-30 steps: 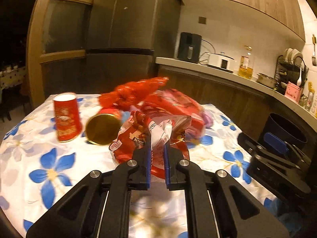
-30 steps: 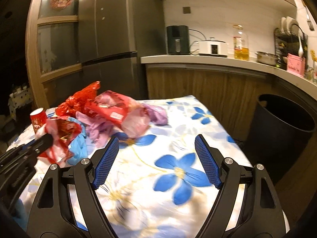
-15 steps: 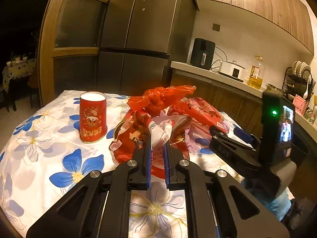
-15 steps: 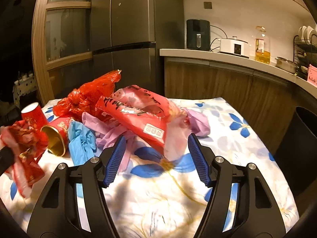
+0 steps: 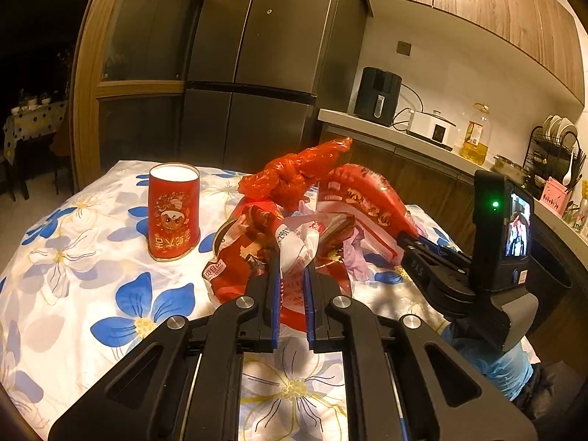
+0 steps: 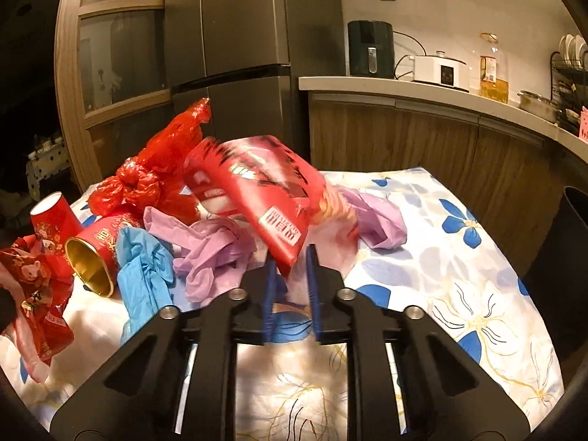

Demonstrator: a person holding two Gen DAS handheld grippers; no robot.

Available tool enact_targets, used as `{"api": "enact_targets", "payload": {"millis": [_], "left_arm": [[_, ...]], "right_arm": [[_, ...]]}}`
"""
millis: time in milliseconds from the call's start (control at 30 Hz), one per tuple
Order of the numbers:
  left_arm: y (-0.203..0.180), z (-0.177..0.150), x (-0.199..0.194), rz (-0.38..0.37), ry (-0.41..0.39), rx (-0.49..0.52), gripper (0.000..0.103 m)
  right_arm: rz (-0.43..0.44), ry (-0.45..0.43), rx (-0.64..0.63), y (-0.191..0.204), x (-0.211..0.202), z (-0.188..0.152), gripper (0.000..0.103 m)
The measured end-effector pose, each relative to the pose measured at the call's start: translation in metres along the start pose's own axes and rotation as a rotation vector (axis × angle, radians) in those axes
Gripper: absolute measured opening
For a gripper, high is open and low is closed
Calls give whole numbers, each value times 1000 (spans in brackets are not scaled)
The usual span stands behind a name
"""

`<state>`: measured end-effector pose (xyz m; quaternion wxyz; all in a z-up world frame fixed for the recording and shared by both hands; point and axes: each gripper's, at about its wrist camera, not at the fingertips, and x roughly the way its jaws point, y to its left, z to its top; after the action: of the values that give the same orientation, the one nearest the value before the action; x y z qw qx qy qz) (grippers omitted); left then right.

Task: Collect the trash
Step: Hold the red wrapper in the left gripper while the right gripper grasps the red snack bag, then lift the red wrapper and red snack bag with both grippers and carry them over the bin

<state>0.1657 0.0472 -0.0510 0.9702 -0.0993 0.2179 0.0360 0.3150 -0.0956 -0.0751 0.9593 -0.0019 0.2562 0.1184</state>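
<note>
My left gripper (image 5: pixel 292 275) is shut on a crumpled red and white snack wrapper (image 5: pixel 290 253) and holds it over the floral table; the wrapper also shows at the left of the right wrist view (image 6: pixel 33 294). My right gripper (image 6: pixel 290 268) is shut on the lower corner of a large red snack bag (image 6: pixel 264 198), lifting it, blurred. It also shows in the left wrist view (image 5: pixel 433 264). Under the bag lie purple gloves (image 6: pixel 213 250), a blue glove (image 6: pixel 147 275) and a knotted red plastic bag (image 6: pixel 154 176).
One red paper cup (image 5: pixel 173 211) stands upright on the tablecloth (image 5: pixel 92 294), another lies on its side (image 6: pixel 95 257). A black bin (image 6: pixel 566 279) stands off the table's right edge. A kitchen counter (image 6: pixel 422 92) with appliances runs behind, a dark fridge (image 5: pixel 264 73) beyond.
My right gripper moved in to the pile and shut on the large red bag, raising its corner. My left gripper stayed shut on the crumpled wrapper and swung left toward the upright cup.
</note>
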Motion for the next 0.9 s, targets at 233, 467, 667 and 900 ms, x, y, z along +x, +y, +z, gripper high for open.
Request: {"api": "enact_targets", "payload": {"millis": [233,467,667,900], "left_arm": [[-3,0,-3,10,6,1,10],[-11,0,-11,2,-10,16,10],[-24,-3,-18,-15,-16,33,10],[-47,-4,-29,-40,-28,63,10]], "right_arm": [[-6,-39,-5,-4,-27,-3,3],[-11,-76,22,-19,-73,-12,3],[-12,-104,46,-34,-114,-21,3],[-38,-137,71,-52,-148,-25,3]]}}
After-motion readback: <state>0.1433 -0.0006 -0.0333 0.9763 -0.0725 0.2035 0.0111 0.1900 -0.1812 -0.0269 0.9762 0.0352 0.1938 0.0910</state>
